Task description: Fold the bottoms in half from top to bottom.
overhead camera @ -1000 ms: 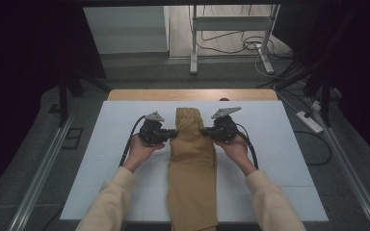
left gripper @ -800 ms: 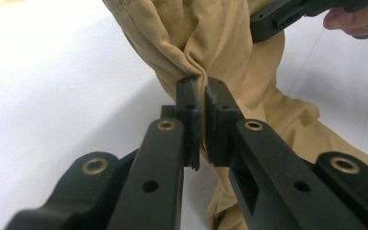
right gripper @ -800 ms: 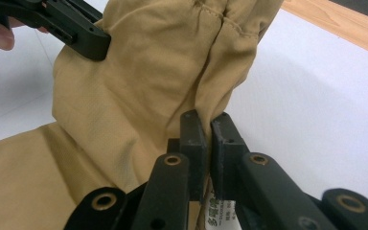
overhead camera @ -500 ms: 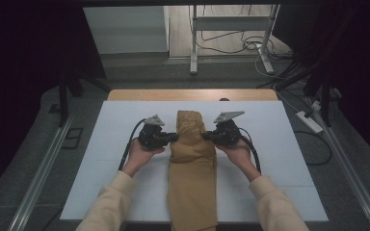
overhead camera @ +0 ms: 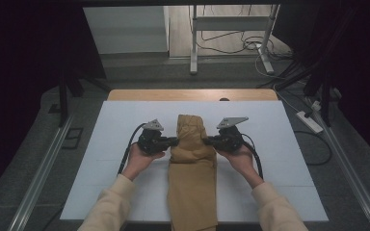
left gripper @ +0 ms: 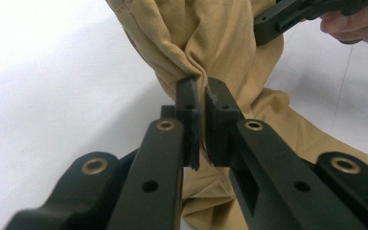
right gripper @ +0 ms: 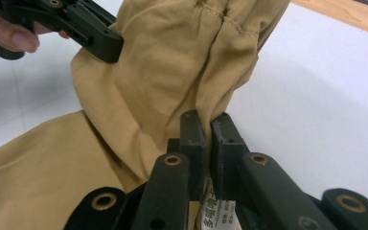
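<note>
A tan garment lies lengthwise down the middle of the white table top, its far part lifted and bunched. My left gripper is shut on the garment's left edge, and a fold of tan cloth is pinched between its black pads. My right gripper is shut on the right edge. In the right gripper view the cloth rises from between the jaws, and a white care label hangs below them. The other gripper grips the far side.
A wooden strip runs along the table's far edge. Beyond it stand a metal frame and loose cables on the floor. A power strip lies on the floor at right. Rails flank the table.
The two grippers have drawn a little apart, the right one shifting rightward, and the garment's far end sits slightly more spread between them.
</note>
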{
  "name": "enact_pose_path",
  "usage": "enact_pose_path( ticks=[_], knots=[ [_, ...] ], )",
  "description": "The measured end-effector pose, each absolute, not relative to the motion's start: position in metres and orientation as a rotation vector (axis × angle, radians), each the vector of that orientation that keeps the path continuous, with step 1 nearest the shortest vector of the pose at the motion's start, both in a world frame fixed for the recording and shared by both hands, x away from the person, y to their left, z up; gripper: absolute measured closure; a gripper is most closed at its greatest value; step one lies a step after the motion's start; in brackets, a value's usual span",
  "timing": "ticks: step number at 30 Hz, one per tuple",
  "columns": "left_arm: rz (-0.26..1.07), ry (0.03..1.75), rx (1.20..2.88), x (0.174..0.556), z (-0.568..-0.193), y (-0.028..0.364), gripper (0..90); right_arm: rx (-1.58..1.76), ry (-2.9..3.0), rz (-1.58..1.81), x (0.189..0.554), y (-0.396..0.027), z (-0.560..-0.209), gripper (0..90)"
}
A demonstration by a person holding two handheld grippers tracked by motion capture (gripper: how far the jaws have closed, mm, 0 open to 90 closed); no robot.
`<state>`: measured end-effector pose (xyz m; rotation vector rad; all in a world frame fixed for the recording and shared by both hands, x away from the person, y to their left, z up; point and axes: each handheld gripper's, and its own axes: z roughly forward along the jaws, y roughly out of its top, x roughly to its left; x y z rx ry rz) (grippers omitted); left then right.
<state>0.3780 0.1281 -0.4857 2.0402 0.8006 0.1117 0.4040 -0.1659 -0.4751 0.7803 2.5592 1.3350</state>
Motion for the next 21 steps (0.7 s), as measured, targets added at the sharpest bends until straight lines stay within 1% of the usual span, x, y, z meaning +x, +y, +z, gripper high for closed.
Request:
enact_pose_path(
  ticks=[21],
  knots=[
    [0.105,0.796,2.043,0.3735,-0.4859,0.1277,84.9,0.766,2.569,1.336,0.3956,-0.1675,-0.4738,84.8]
  ],
)
